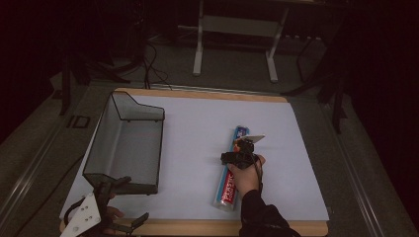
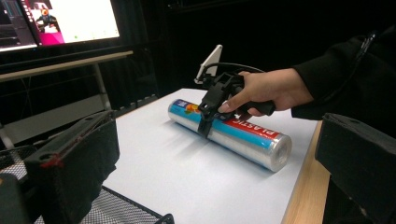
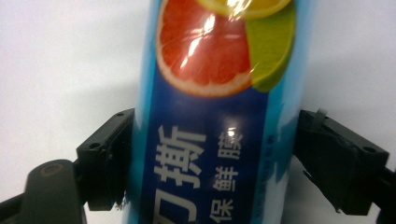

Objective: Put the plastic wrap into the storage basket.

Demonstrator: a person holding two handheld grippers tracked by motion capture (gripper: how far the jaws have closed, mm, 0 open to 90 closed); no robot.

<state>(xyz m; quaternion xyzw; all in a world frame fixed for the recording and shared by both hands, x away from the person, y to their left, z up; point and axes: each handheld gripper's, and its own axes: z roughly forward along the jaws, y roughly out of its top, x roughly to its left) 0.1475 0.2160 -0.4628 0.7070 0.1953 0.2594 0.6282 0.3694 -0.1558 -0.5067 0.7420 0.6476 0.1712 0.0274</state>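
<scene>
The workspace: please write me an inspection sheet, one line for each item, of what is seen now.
Surface: white sheet on a wood-edged table.
Job's things: plastic wrap roll lying flat; dark mesh bin, nothing seen inside.
Clutter: nothing seen.
Grippers: right gripper has its jaws around the roll, both touching its sides; left gripper open at the table's near left corner, beside the bin.
Cables: black cables on the floor beyond the table.
Surroundings: dark room, desk frame behind, lit monitor.
</scene>
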